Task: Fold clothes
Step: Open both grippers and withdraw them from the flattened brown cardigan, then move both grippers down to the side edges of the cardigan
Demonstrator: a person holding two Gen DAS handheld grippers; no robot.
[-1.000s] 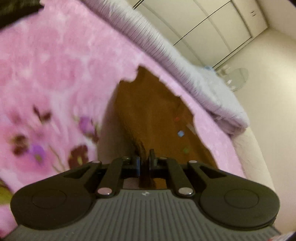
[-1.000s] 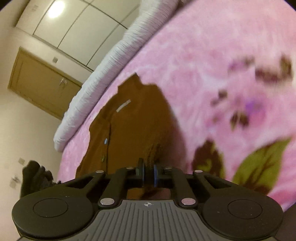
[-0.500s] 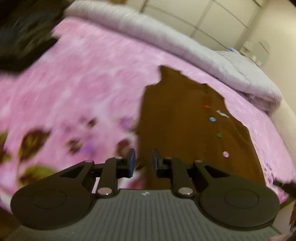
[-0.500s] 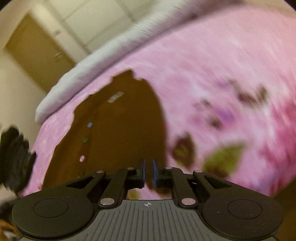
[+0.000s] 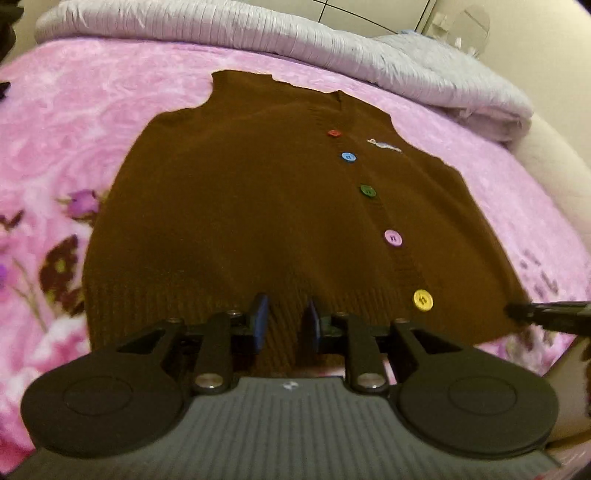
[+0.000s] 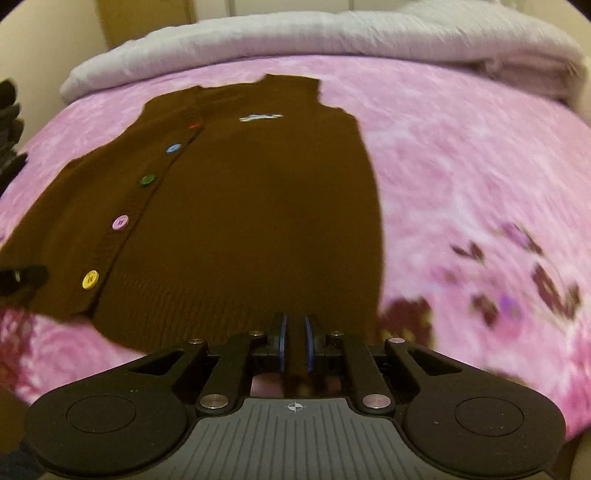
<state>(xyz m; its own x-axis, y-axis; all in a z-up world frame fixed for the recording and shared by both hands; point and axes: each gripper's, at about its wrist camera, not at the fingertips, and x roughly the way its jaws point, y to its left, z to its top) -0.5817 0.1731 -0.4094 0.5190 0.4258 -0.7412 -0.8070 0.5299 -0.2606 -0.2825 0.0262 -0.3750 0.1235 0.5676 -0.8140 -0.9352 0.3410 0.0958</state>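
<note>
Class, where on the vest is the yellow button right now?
The yellow button sits lowest in the button row, by the vest hem, right of centre in the left wrist view, below the pink button.

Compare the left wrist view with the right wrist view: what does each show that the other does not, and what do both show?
Left wrist only: the left gripper, its jaws opening over the vest's ribbed hem with nothing pinched, and a round mirror on the far wall.

Right wrist only: the right gripper shut on the hem, and a wooden door behind the bed.

Both: the brown vest lying flat on the pink blanket, its red, blue, green, pink and yellow buttons in a row, and the grey quilt beyond it.
</note>
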